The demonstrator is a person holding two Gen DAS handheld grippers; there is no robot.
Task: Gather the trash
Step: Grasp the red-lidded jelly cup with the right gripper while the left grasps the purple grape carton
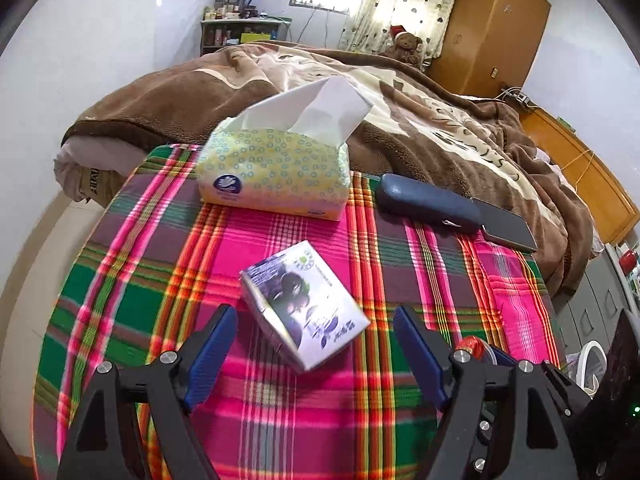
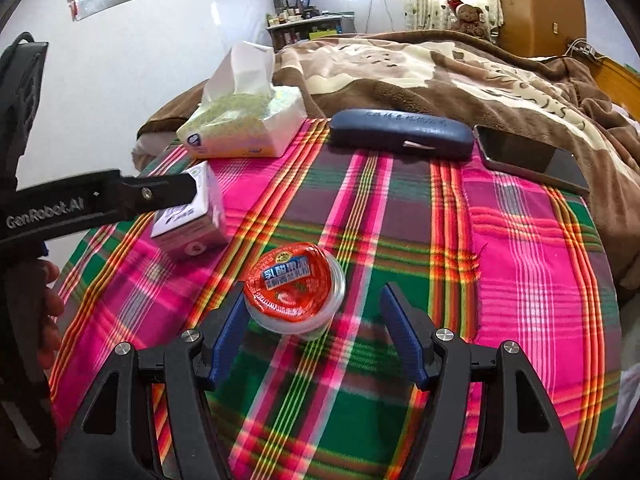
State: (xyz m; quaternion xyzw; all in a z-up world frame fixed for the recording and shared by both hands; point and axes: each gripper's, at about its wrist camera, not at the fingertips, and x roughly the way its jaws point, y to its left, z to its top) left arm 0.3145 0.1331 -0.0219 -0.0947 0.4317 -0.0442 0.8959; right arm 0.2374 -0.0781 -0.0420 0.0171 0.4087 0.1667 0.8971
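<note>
Left wrist view
Left gripper (image 1: 316, 322): jaws spread wide, holding nothing; blue pads on both sides of the carton.
Carton (image 1: 306, 306): small drink box lying on its side on the plaid cloth (image 1: 120, 300), between the open fingers, touching neither as far as I can tell.
Tissue pack (image 1: 276, 168): at the far edge of the cloth, one sheet sticking up.
Case (image 1: 428, 202): dark blue, right of the tissue pack, along the far edge.
Phone (image 1: 506, 226): just beside the case's right end, screen up.
Blanket (image 1: 400, 104): brown, covers the bed behind the cloth.
Cup: a red bit shows behind the right finger (image 1: 472, 346).

Right wrist view
Right gripper (image 2: 312, 308): jaws wide open, empty.
Cup (image 2: 294, 290): clear cup with red foil lid, upright on the cloth (image 2: 400, 240), between the fingers; nearer the left pad, contact unclear.
Left gripper (image 2: 176, 190): comes in from the left, its tip over the carton (image 2: 192, 216).
Tissue pack (image 2: 244, 124): beyond the carton.
Case (image 2: 400, 134), phone (image 2: 528, 156): side by side at the far edge.
</note>
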